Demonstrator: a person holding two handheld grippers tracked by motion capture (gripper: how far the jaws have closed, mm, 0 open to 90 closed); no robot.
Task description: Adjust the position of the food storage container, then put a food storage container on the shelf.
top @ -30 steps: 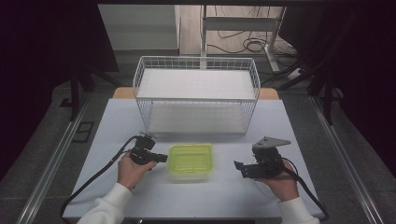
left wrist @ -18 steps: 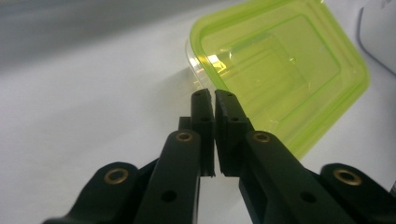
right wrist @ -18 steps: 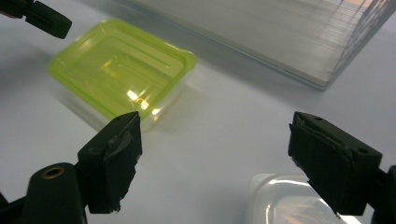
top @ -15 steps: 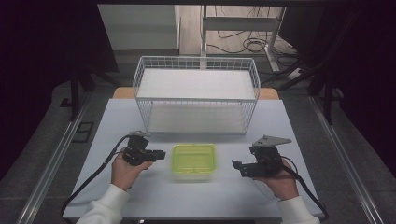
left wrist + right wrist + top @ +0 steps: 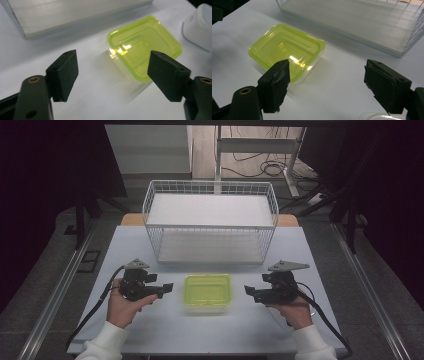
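With my left gripper (image 5: 167, 287), whose jaws have just been opening with nothing between them, and my right gripper (image 5: 248, 291) spread empty, I'd square both to the yellow-green lidded plastic box (image 5: 207, 291) near the tabletop's (image 5: 150, 335) front edge.

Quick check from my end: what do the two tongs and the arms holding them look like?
Both tongs, left and right, are black, each with two flat, blocky black pads and brass-coloured pivot pins. A grey three-cornered plate tops each one, and a black cable trails back from each. The person wears white sleeves with ribbed cuffs.
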